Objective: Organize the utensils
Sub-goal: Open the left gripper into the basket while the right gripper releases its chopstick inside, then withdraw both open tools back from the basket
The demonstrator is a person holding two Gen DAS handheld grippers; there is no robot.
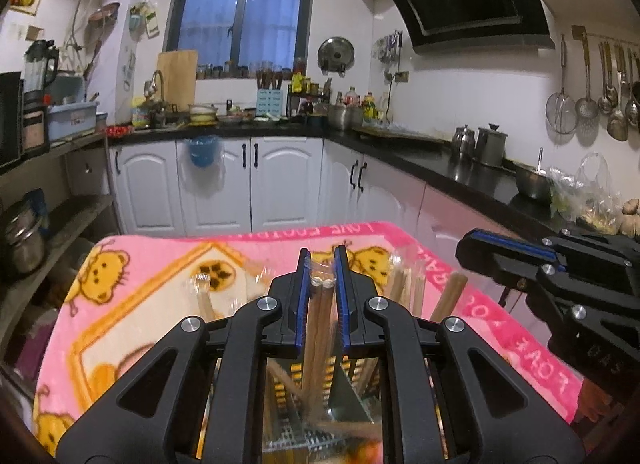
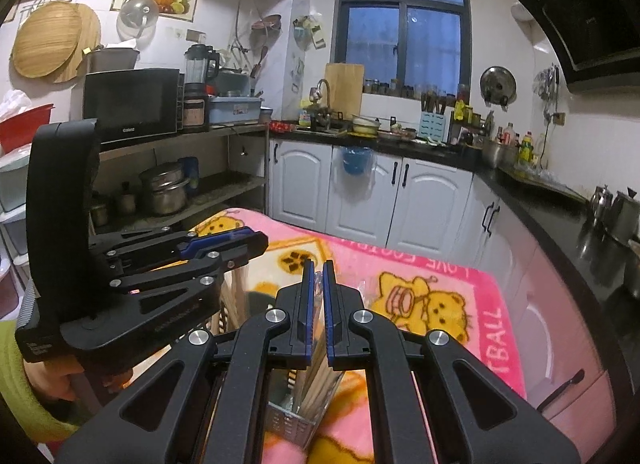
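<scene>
My left gripper (image 1: pixel 322 260) is shut on a pair of wooden chopsticks (image 1: pixel 319 320) in a clear plastic sleeve, held upright over a perforated metal utensil holder (image 1: pixel 298 438). Several more wrapped chopsticks (image 1: pixel 448 296) lean in the holder on both sides. My right gripper (image 2: pixel 319 268) is shut on another plastic-wrapped chopstick bundle (image 2: pixel 316 360) that reaches down into the same holder (image 2: pixel 286 422). The two grippers sit side by side: the right gripper (image 1: pixel 478 250) shows at the right edge of the left wrist view, and the left gripper (image 2: pixel 248 242) at the left of the right wrist view.
The holder stands on a table under a pink blanket (image 1: pixel 132 296) with yellow bears. White cabinets (image 1: pixel 256 184) and a black L-shaped counter (image 1: pixel 440 160) lie beyond. A shelf with pots (image 2: pixel 168 188) and a microwave (image 2: pixel 132 104) is on the left. A hand in a green sleeve (image 2: pixel 24 376) holds the left gripper.
</scene>
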